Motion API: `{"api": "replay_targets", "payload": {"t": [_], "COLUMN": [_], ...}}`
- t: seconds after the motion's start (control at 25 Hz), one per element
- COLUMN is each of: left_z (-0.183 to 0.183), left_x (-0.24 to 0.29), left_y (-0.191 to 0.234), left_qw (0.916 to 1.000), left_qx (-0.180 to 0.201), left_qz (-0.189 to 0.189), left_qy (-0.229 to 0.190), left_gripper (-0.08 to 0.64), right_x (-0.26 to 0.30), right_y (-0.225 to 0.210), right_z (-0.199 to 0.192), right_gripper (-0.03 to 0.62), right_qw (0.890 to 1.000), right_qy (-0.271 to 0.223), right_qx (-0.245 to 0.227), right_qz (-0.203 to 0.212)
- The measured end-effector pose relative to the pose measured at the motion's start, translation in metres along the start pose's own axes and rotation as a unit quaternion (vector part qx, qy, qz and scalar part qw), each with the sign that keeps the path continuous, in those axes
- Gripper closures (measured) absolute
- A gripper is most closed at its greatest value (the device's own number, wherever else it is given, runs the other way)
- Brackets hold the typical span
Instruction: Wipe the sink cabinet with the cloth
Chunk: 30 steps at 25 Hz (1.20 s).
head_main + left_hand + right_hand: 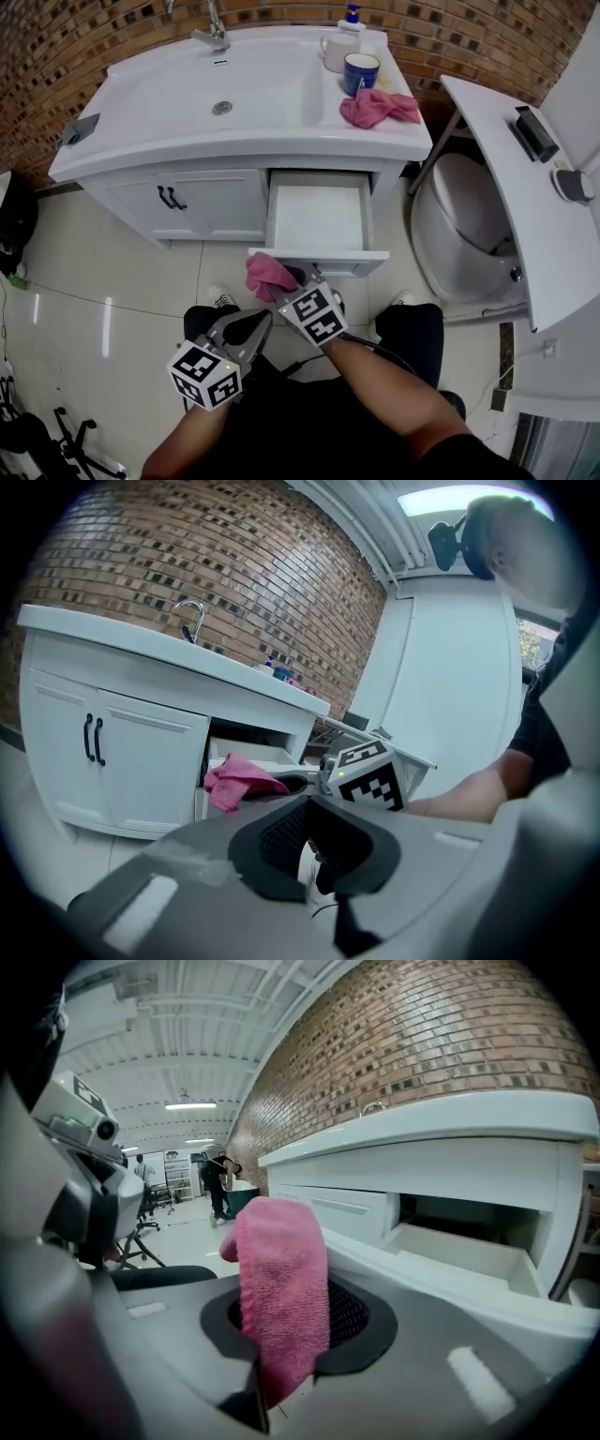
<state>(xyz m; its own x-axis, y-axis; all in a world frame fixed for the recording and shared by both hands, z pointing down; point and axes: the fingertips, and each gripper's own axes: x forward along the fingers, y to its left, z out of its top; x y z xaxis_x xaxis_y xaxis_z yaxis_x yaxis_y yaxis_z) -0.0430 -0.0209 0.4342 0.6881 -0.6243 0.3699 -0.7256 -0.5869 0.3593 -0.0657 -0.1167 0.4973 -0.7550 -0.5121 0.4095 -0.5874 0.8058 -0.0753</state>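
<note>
The white sink cabinet (202, 202) has its drawer (319, 217) pulled out, and nothing shows inside it. My right gripper (287, 281) is shut on a pink cloth (269, 274), which hangs just below the left corner of the drawer front (323, 259). In the right gripper view the cloth (281, 1288) sticks up between the jaws of the right gripper (292, 1340), with the drawer (464, 1252) ahead on the right. My left gripper (256, 324) hangs lower and to the left, shut on nothing. The left gripper view looks past the left gripper (306, 844) to the cloth (238, 780).
A second pink cloth (379, 106), a blue mug (361, 72), a white cup (336, 49) and a soap bottle (352, 16) sit on the countertop right of the basin (221, 94). A toilet (469, 234) stands right of the cabinet. The person's legs are below the drawer.
</note>
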Motion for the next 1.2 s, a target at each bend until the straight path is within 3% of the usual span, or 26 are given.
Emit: {"api": "replay_targets", "payload": {"t": [0.76, 1.2], "left_z": [0.001, 0.0], "left_x": [0.028, 0.023], "left_y": [-0.02, -0.017], "left_qw": [0.9992, 0.9992], "left_qx": [0.006, 0.009], "left_qz": [-0.037, -0.035], "left_qy": [0.013, 0.015], "left_gripper": [0.555, 0.555], "right_x": [-0.058, -0.107], "right_y": [-0.059, -0.097], "right_z": [-0.037, -0.057], "right_gripper": [0.499, 0.499], "right_qw": [0.997, 0.991], "right_qy": [0.012, 0.01], "right_qx": [0.048, 0.099], "right_qz": [-0.06, -0.095]}}
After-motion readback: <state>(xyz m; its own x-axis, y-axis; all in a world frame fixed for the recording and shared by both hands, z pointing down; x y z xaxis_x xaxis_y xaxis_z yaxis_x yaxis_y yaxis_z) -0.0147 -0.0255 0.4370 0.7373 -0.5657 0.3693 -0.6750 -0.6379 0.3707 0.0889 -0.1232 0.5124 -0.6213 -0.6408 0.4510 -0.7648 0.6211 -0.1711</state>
